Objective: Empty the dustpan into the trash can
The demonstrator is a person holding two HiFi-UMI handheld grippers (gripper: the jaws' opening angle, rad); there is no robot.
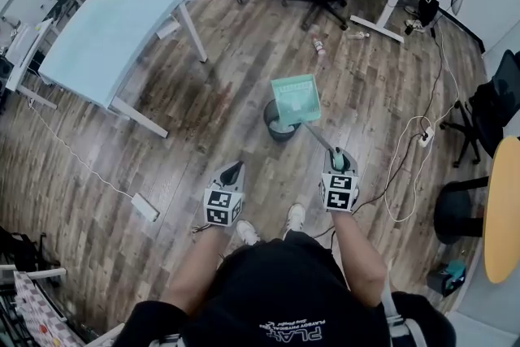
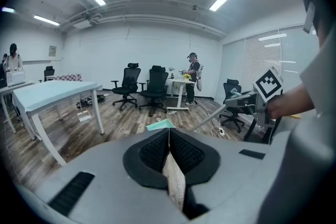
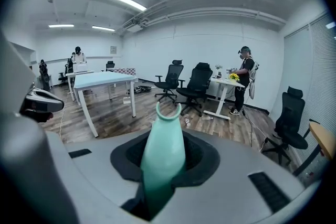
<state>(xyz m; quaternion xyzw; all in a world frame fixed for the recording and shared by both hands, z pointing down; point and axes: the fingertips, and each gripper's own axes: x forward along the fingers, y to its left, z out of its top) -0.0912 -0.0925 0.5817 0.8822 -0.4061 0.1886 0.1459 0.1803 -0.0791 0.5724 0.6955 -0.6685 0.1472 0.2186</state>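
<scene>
Teal plastic dustpan (image 1: 295, 99) hangs over the small round dark-grey trash can (image 1: 270, 116) on the wood floor. It covers the can's far side and part of the pan reaches past the rim. Something pale lies inside the can; can't tell what.

The pan's thin grey pole (image 1: 319, 139) runs back to a teal handle grip (image 3: 161, 150). The right gripper (image 1: 337, 160) pinches that grip, jaws closed on it. The left gripper (image 1: 233, 170) sits apart to the left with jaws pressed together and nothing between them.

Risks:
- The pan is off-centre, so tipped debris could drop past the far rim onto the floor.
- One-point hold at the end of a long pole means the pan can swing or roll in the grip, and the smooth tapered handle could slip through the pads.
- The can is light and unsteadied, so a knock from the pan edge could tip or shove it.
- A white cable (image 1: 404, 168) loops on the floor to the right, near the person's feet, so it's a trip or snag hazard if stepping that way.
</scene>
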